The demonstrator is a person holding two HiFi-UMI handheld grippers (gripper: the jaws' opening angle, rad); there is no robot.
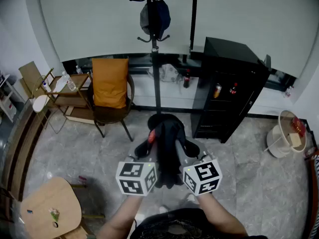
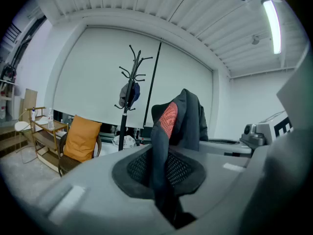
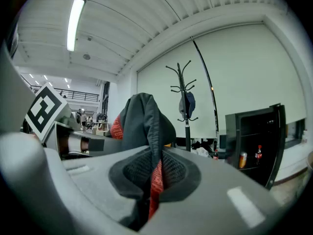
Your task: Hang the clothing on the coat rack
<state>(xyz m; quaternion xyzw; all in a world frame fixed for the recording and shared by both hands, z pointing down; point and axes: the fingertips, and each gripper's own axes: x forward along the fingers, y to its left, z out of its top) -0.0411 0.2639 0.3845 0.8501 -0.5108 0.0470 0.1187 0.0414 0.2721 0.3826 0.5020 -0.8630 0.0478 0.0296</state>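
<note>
A dark jacket (image 1: 167, 146) with a red inner patch hangs bunched between both grippers, held up in front of me. My left gripper (image 1: 149, 156) is shut on the jacket (image 2: 168, 151), its fabric pinched between the jaws. My right gripper (image 1: 185, 156) is shut on the jacket (image 3: 146, 146) too, with red lining showing in the pinch. The black coat rack (image 1: 155, 49) stands straight ahead by the window wall, its pole just beyond the jacket. A dark cap or bag (image 1: 155, 18) hangs on the rack's upper hooks. The coat rack (image 2: 128, 94) shows left of the jacket; in the right gripper view the coat rack (image 3: 185, 102) shows right of it.
A chair with an orange cushion (image 1: 110, 82) stands left of the rack. A black cabinet (image 1: 229, 88) with a can and bottles stands to the right. A wooden side table (image 1: 62, 91) is at far left, a round wooden table (image 1: 50, 208) near left, a white bin (image 1: 286, 133) at right.
</note>
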